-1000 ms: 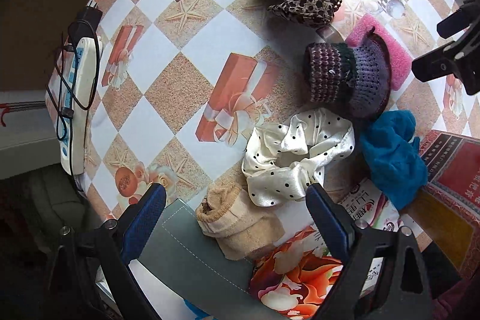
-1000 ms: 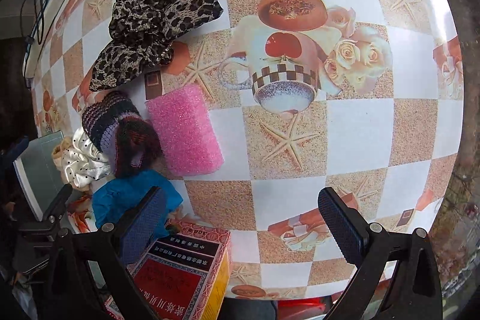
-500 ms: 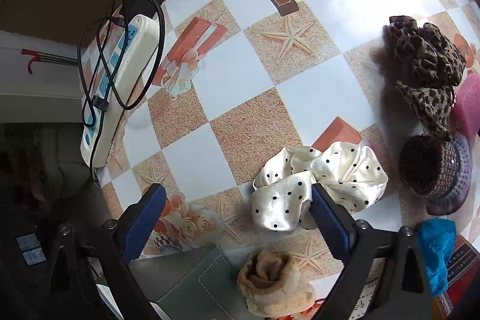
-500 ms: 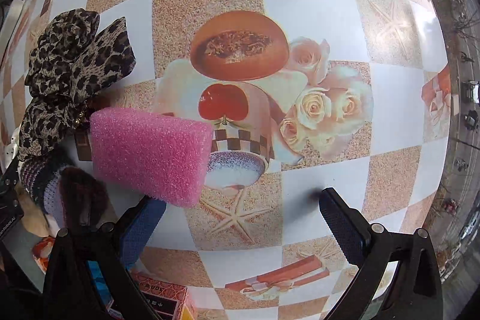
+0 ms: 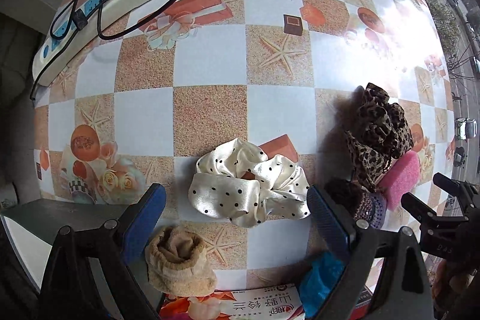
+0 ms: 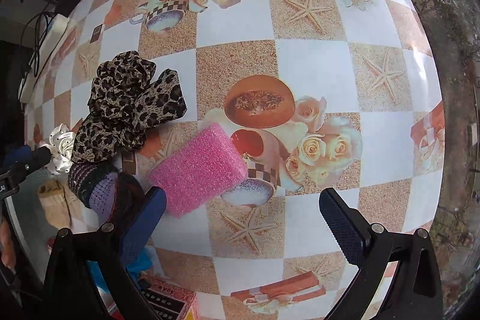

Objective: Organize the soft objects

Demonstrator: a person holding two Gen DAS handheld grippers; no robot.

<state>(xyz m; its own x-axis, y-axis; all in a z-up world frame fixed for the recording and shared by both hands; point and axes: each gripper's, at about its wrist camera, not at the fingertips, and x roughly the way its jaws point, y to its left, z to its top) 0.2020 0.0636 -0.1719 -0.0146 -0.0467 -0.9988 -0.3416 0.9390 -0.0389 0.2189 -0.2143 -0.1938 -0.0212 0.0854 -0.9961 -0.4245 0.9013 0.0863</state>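
Left to right across the checked, starfish-printed tablecloth (image 5: pixel 210 74): a white power strip (image 5: pixel 102 11) wrapped in black cable lies at the far left edge. A rolled beige knit sock (image 5: pixel 177 260) sits at the near edge, just beside the left finger of the left gripper (image 5: pixel 237 218). That gripper is spread wide and holds nothing. A second ago the cream satin polka-dot scrunchie (image 5: pixel 249 188) lay close in among the other soft items. It now lies apart from them, on open cloth directly ahead of the left gripper's jaws.

Further right, the purple-and-maroon crocheted pouch (image 6: pixel 99 188), the leopard-print fabric bow (image 6: pixel 132 107) and the pink foam sponge block (image 6: pixel 201 167) remain clustered, the bow touching the pouch. A blue cloth (image 5: pixel 324 275) shows near the left gripper's right finger. The right gripper (image 6: pixel 240 218) is also wide open and empty. A second ago the sponge was well ahead of it; the block now lies just ahead of its left finger.

Assessment: both tools have closed on separate targets, the scrunchie and the sponge. No item appears sorted yet, so the task is judged to be at an early stage. The sponge sits off-centre to the right gripper's opening, so a shift left seems necessary before closing.
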